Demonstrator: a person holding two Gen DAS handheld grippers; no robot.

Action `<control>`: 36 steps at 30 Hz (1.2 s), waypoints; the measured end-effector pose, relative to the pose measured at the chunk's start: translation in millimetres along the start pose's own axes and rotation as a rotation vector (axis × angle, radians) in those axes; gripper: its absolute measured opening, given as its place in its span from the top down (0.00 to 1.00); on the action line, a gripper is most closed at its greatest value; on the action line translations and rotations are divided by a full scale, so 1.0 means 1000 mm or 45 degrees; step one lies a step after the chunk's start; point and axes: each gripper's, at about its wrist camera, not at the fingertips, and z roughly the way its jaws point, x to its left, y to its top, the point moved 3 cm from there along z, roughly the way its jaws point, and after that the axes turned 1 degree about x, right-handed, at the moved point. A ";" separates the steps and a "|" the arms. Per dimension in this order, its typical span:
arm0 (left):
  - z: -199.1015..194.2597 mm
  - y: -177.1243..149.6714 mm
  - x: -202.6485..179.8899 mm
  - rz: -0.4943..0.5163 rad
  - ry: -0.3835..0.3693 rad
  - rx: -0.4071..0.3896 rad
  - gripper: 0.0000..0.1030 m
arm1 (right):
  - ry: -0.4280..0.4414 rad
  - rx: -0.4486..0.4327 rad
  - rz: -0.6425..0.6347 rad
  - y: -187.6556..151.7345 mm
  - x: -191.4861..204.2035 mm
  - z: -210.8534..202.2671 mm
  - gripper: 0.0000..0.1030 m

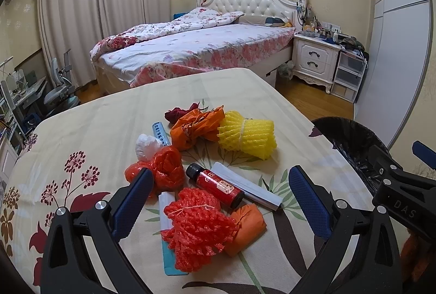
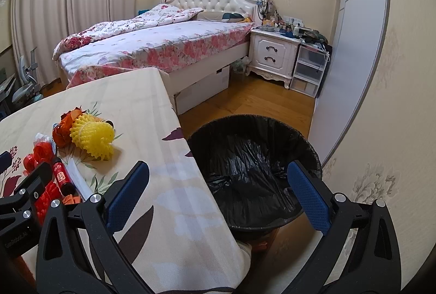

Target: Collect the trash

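Note:
A pile of trash lies on the floral tablecloth [image 1: 81, 130]: a red foam net [image 1: 196, 228], a small red bottle [image 1: 215, 185], a yellow foam net [image 1: 246, 134], orange wrappers [image 1: 196, 127], a red plastic bag [image 1: 163, 170] and a white flat packet [image 1: 248, 185]. My left gripper [image 1: 220, 193] hovers open over the near part of the pile, holding nothing. In the right wrist view my right gripper [image 2: 215, 190] is open and empty above the black-lined bin [image 2: 253, 166] beside the table's right edge. The yellow foam net [image 2: 92, 140] and the red bottle [image 2: 62, 176] show at left there.
A bed [image 1: 190, 48] with a floral cover stands beyond the table, with a white nightstand [image 1: 316, 57] and plastic drawers [image 1: 348, 76] to its right. A chair and desk [image 1: 41, 92] are at far left. Wooden floor [image 2: 259, 100] lies between the bin and the bed.

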 end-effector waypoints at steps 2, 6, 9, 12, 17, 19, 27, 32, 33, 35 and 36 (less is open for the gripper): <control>0.000 0.000 0.000 0.001 0.000 -0.001 0.06 | 0.001 0.001 0.000 -0.002 -0.003 0.000 0.04; 0.000 -0.001 -0.001 0.000 0.000 -0.001 0.06 | -0.002 0.004 0.002 -0.007 0.003 0.003 0.04; 0.000 0.000 0.000 -0.001 0.000 0.001 0.06 | -0.001 0.005 0.002 -0.007 0.003 0.003 0.04; 0.000 0.000 -0.001 0.000 0.001 0.000 0.06 | -0.001 0.007 0.002 -0.006 0.003 0.003 0.04; 0.000 0.001 0.000 -0.001 0.000 0.002 0.06 | -0.001 0.008 0.002 -0.006 0.002 0.004 0.04; 0.000 0.001 0.000 -0.001 0.000 0.002 0.06 | -0.001 0.007 0.002 -0.006 0.002 0.004 0.04; 0.000 -0.003 -0.004 0.001 -0.003 0.003 0.06 | -0.002 0.011 0.004 -0.009 0.001 0.004 0.04; 0.000 -0.003 -0.005 0.001 -0.003 0.004 0.06 | -0.003 0.014 0.006 -0.012 0.000 0.004 0.04; 0.000 -0.003 -0.004 0.000 -0.003 0.005 0.06 | -0.003 0.014 0.006 -0.011 0.000 0.004 0.04; 0.000 -0.003 -0.005 0.001 -0.004 0.006 0.06 | -0.001 0.015 0.005 -0.011 -0.001 0.004 0.04; 0.000 -0.004 -0.005 0.001 -0.005 0.006 0.06 | -0.002 0.016 0.006 -0.011 -0.001 0.004 0.04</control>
